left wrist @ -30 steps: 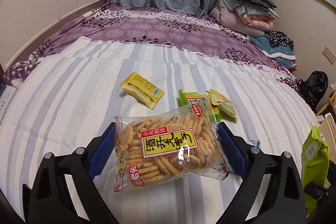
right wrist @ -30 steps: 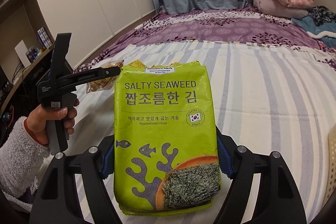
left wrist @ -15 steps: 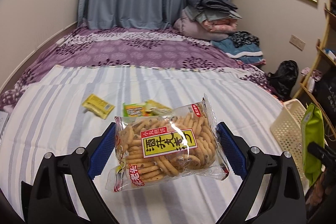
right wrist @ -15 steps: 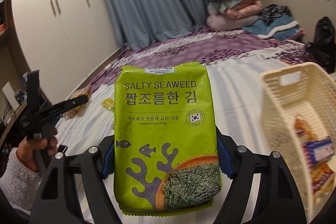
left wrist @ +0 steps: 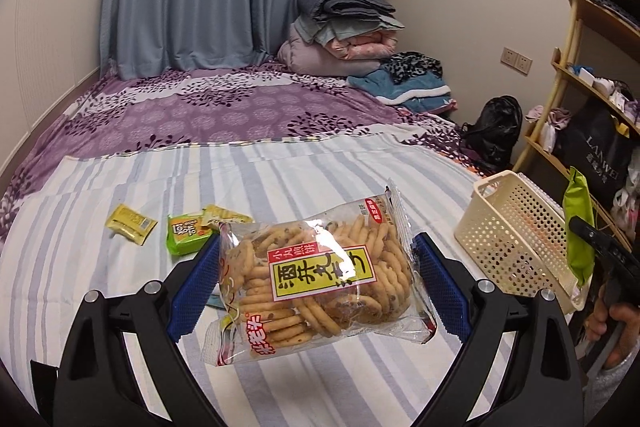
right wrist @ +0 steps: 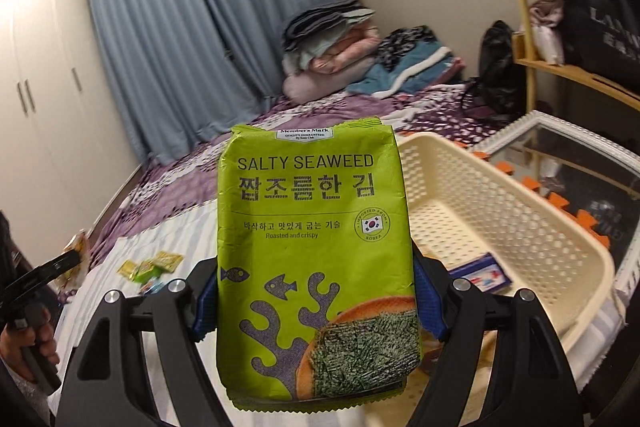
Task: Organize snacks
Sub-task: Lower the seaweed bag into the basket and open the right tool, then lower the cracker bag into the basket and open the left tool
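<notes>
Left gripper (left wrist: 316, 275) is pinching the cookie bag (left wrist: 316, 277) across its width, blue pads (left wrist: 196, 287) pressed into both side edges, bag held flat and clear of the striped sheet (left wrist: 120, 307). Right gripper (right wrist: 316, 303) is clamped on the seaweed pack (right wrist: 316, 259) at its lower half, pack upright, hanging at the near rim of the cream basket (right wrist: 520, 211). Cookie bag: light, thin crinkly film, prob slippery, contents brittle, so squeeze w/ just enough force and set it down, don't drop; sides are the right hold, since the sealed end flaps look floppy. Seaweed pack: v. light, puffy foil, stiff-ish outline but crushable sheets inside; low grip leaves the top free to sway, so tip it in gently. Basket has a blue-and-white packet (right wrist: 480, 273) lying on its floor plus lots of open room; seen from the left wrist view it sits at the bed's right edge, well apart from the cookie bag. Out on the sheet: yellow sachet (left wrist: 130, 223), green packet (left wrist: 187, 233), small yellow pack (left wrist: 224, 215) touching the green one; all small, flat and soft, likely needing an edge pinch.
</notes>
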`<state>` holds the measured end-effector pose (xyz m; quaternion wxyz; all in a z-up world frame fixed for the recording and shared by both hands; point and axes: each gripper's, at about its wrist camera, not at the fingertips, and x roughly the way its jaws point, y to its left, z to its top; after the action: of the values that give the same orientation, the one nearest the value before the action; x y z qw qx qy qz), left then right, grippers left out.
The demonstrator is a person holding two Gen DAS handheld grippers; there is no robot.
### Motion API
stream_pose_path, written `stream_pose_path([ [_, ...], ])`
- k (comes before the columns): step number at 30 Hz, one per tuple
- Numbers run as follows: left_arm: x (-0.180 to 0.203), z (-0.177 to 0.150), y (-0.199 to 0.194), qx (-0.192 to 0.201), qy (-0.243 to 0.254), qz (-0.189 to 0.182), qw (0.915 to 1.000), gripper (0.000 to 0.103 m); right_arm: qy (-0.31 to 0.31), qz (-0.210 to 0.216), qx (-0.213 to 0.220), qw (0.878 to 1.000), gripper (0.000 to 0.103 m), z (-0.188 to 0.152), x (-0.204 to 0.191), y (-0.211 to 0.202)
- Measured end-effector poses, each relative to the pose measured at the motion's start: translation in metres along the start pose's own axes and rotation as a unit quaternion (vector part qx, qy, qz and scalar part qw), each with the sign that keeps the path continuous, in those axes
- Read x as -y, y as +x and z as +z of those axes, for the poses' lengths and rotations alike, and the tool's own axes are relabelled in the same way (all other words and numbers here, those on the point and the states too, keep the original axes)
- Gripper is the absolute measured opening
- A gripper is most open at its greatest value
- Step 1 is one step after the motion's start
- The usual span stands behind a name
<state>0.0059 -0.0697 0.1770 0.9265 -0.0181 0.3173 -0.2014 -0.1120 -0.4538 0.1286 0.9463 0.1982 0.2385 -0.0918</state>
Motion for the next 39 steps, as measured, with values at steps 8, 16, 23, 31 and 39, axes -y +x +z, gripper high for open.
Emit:
stream_pose_path([
  [8, 0.02, 0.002, -0.003, -0.003, 0.014, -0.018, 0.9997, 0.094, 0.012, -0.053, -0.003, 0.999, 0.079, 0.005, 0.033, 0.013],
  [16, 0.045, 0.004, 0.003, -0.01, 0.037, -0.034, 0.9987, 0.094, 0.041, -0.072, 0.004, 0.997, 0.084, 0.001, 0.064, 0.009],
  [23, 0.089, 0.008, 0.018, -0.022, 0.072, -0.073, 0.9945, 0.094, 0.057, -0.088, 0.021, 0.994, 0.084, -0.01, 0.079, -0.015],
  [31, 0.164, 0.011, 0.044, -0.038, 0.126, -0.13, 0.9828, 0.094, 0.046, -0.108, 0.06, 0.991, 0.084, -0.016, 0.082, -0.045],
  [39, 0.244, 0.009, 0.076, -0.052, 0.178, -0.181, 0.9659, 0.094, 0.024, -0.122, 0.078, 0.989, 0.084, -0.018, 0.081, -0.058],
])
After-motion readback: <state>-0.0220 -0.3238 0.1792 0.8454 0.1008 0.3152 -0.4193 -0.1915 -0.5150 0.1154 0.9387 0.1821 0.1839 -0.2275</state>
